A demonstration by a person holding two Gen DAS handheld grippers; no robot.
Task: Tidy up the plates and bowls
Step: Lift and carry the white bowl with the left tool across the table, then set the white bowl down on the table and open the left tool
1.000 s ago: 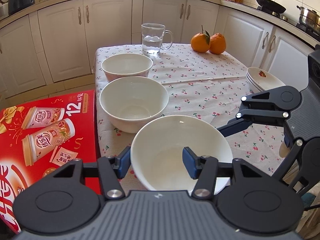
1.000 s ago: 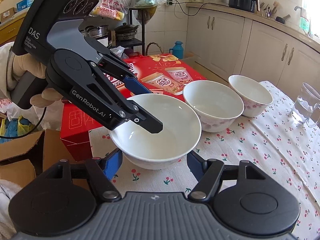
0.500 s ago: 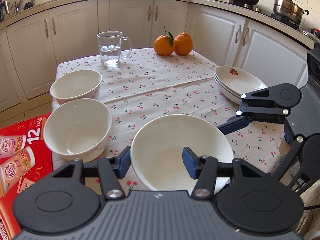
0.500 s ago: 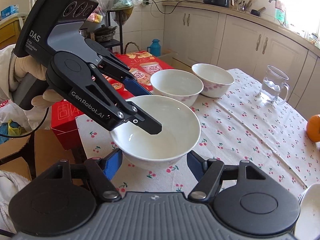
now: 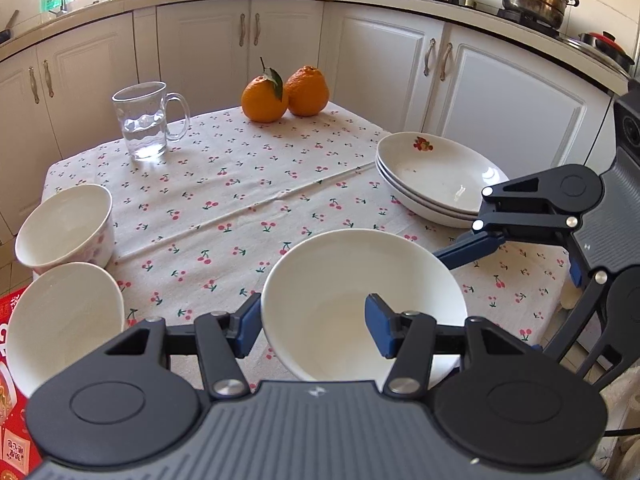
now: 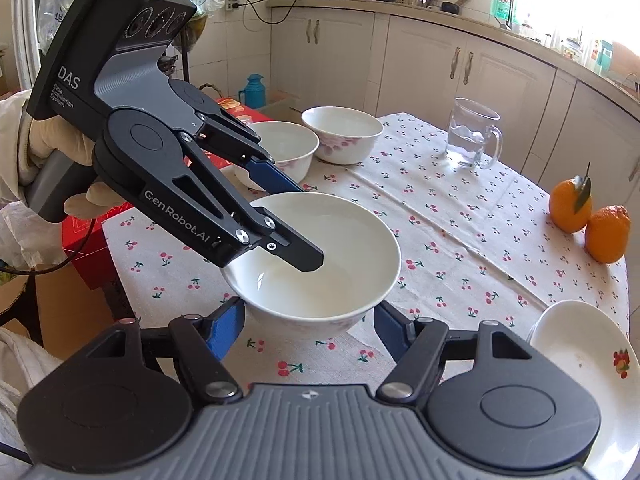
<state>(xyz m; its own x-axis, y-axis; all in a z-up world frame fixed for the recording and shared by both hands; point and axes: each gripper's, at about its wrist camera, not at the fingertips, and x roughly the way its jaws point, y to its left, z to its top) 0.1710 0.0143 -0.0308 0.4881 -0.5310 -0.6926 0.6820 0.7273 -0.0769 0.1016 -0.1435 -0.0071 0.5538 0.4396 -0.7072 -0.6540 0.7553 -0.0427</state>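
Note:
My left gripper [image 5: 313,330] is shut on the rim of a white bowl [image 5: 362,304], one finger inside and one outside, and holds it above the cherry-print tablecloth [image 5: 240,208]. The same bowl [image 6: 320,256] shows in the right wrist view with the left gripper [image 6: 298,226] clamped on its rim. My right gripper [image 6: 310,330] is open, its fingers either side of the bowl's base without touching. Two more white bowls [image 5: 66,224] [image 5: 60,324] stand at the table's left edge. A stack of white plates [image 5: 436,178] sits at the right.
A glass mug of water [image 5: 142,120] and two oranges [image 5: 284,94] stand at the far side of the table. A red carton [image 5: 12,420] lies low left beside the table. White kitchen cabinets [image 5: 380,60] surround the table.
The left gripper has carried the bowl rightward across the table, away from the other two bowls and toward the plate stack. The right gripper has followed alongside, still open.

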